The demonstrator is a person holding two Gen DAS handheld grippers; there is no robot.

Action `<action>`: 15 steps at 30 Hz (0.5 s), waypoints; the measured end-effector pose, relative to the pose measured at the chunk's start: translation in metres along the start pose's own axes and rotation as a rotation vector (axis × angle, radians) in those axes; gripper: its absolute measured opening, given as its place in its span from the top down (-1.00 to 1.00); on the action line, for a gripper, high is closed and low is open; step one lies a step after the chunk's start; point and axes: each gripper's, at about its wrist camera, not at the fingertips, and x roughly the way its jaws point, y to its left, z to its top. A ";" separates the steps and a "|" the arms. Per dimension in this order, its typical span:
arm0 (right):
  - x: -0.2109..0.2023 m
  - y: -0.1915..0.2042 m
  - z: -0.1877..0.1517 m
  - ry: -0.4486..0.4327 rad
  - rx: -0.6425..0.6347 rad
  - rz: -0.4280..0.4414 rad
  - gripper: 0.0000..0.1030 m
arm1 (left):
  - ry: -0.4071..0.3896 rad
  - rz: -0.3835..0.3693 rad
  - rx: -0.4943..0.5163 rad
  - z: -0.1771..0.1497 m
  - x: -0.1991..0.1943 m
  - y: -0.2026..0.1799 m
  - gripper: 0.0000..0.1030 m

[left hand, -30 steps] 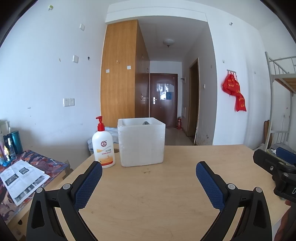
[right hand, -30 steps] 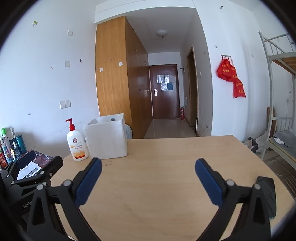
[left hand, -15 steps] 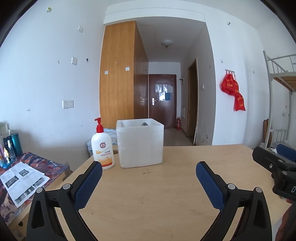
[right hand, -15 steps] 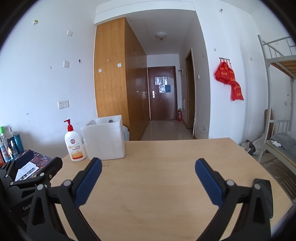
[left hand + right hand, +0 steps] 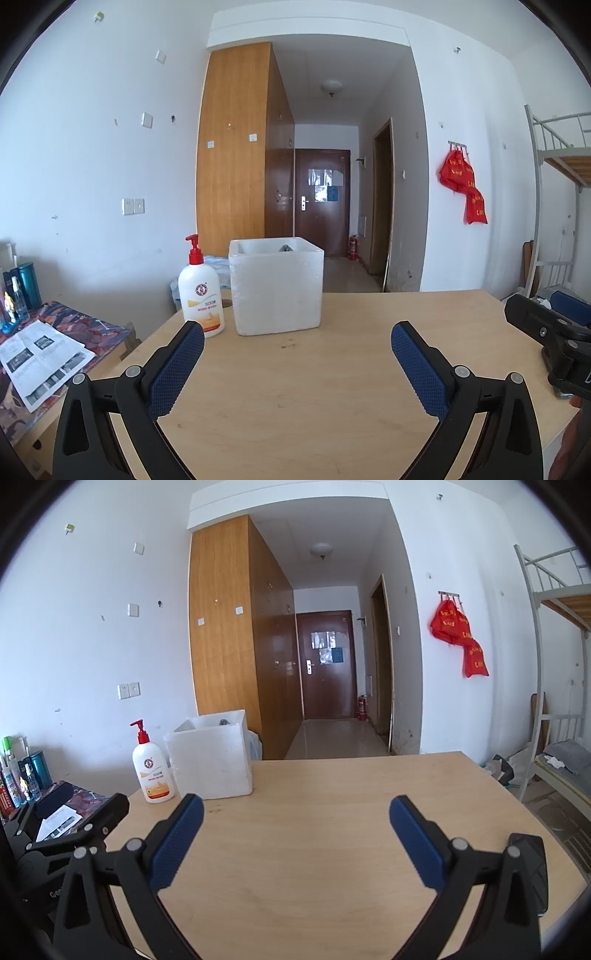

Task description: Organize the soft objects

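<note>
**Both grippers held open over a bare worktop, foam box at the far left**

Nearest the cameras, the left gripper (image 5: 297,363) is held above the wooden worktop (image 5: 314,387) with its blue-padded fingers (image 5: 175,373) spread wide apart and nothing between them. The right gripper (image 5: 295,840) is held the same way, its fingers (image 5: 415,843) parted and empty. Each gripper is partly seen by the other's camera: the right one at the right edge of the left wrist view, the left one at the lower left of the right wrist view.

A dark phone (image 5: 532,867) is seen lying flat on the worktop near its right edge, partly hidden behind the right gripper's frame.

Farther off, towards the far left corner of the worktop, a white foam box (image 5: 276,290) stands upright with its top open. A small grey soft object (image 5: 285,248) is just visible above the rim inside it; what it is cannot be told. A pump bottle (image 5: 201,295) with a red top stands just beside the box on its left.

To the left of the worktop, a lower surface with a patterned cover is seen, carrying a printed sheet (image 5: 40,360) and several bottles.

Beyond, a wooden wardrobe (image 5: 236,147), a dark door (image 5: 321,201) at the end of a hallway, red bags (image 5: 463,184) hung on the right wall and a metal bunk bed (image 5: 554,664) are seen.
</note>
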 end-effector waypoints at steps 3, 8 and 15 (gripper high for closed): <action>0.000 0.000 0.000 -0.002 0.001 -0.001 -0.98 | -0.002 0.001 0.001 0.001 0.000 0.000 -0.97; 0.000 0.000 0.000 0.001 -0.002 0.000 -0.98 | -0.008 0.003 -0.002 0.001 0.000 0.001 -0.97; -0.001 -0.001 0.000 0.000 -0.006 -0.004 -0.98 | -0.008 0.001 -0.003 0.002 -0.001 0.003 -0.97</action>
